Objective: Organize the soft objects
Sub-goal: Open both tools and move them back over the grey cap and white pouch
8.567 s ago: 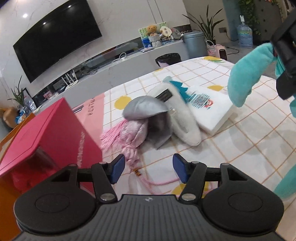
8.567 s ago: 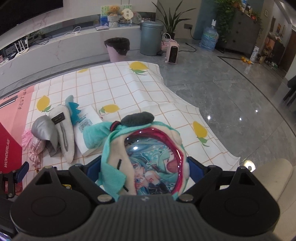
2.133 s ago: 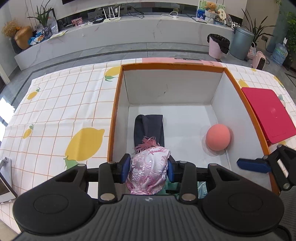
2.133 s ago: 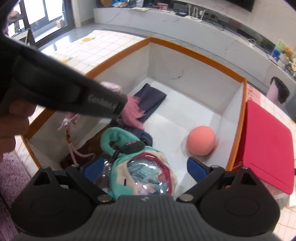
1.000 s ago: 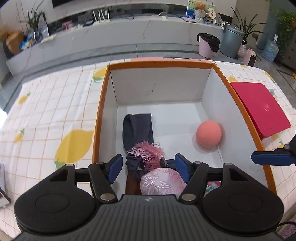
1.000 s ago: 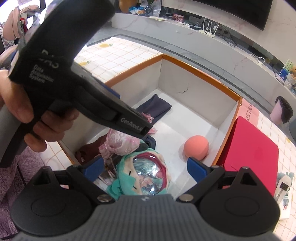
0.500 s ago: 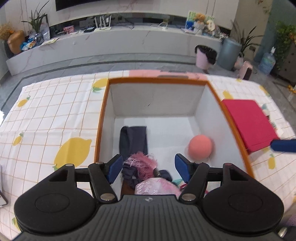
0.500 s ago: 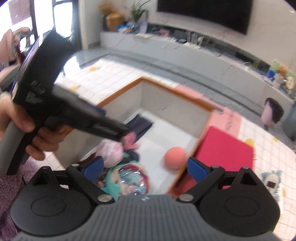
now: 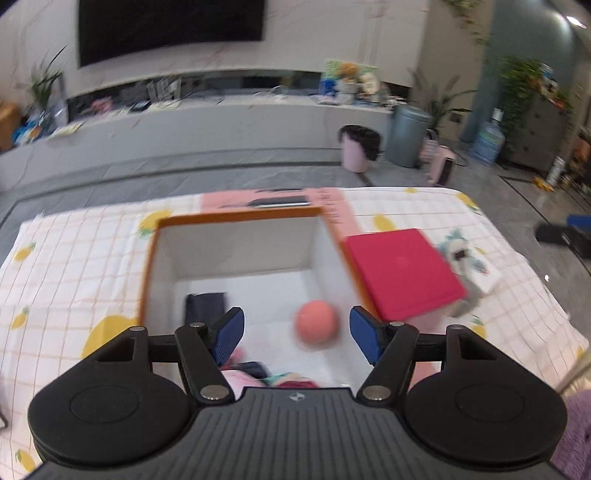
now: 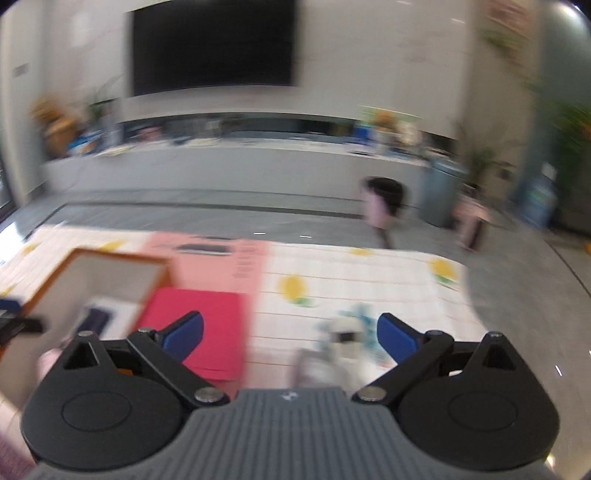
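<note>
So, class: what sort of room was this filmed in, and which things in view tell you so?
Most likely a home living room: a large wall-mounted television above a long low media console, with potted plants and a waste bin on the tiled floor.

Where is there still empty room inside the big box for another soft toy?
The white floor of the box looks bare at the back, between the dark folded cloth and the peach ball. The near end, under the left gripper, is crowded with the pink pouch.
</note>
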Demonstrator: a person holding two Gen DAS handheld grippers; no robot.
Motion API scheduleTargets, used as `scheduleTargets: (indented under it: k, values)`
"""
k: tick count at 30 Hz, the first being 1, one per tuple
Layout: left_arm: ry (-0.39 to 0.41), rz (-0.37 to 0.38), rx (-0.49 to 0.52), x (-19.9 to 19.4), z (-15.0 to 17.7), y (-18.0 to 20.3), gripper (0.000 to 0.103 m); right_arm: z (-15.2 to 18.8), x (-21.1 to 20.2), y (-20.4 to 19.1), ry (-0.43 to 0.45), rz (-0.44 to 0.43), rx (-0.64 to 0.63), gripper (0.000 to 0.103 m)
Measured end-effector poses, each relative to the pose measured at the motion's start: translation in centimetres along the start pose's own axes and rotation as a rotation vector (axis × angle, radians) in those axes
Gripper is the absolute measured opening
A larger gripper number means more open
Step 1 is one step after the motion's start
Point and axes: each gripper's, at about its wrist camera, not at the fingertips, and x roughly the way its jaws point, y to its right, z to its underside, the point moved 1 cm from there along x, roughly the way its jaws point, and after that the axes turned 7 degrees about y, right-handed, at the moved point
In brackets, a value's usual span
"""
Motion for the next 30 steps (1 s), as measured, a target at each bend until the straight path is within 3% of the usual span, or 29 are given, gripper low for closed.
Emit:
scheduleTargets:
  k: [5,11,17,20,24,30]
  values:
    - [0.042,0.019,0.112,-0.7,0.4,5.7,0.077,1.9,2.0,4.8,-0.050,0.121,0.089,0.099]
    - [0.032,0.119,0.201,0.5,2.0,11.8,0.077,5.2,6.6,9.1,-0.186,0.154,0.216,0.099]
    - [0.055,0.180,0.310,2.4,4.5,17.4,0.077,6.4,9.9,12.3,-0.219,0.187,0.283,0.099]
    - [0.031,0.227,0.319,4.3,5.7,19.1,0.077,7.2,11.7,13.9,-0.240,0.142,0.381,0.099]
    - [-0.045,0.242,0.343,7.6,7.3,21.2,0.077,8.8,14.7,15.3,-0.307,0.022,0.619,0.099]
    - [-0.061,0.242,0.359,10.8,8.4,23.4,0.077,9.4,17.9,14.7,-0.371,0.051,0.594,0.099]
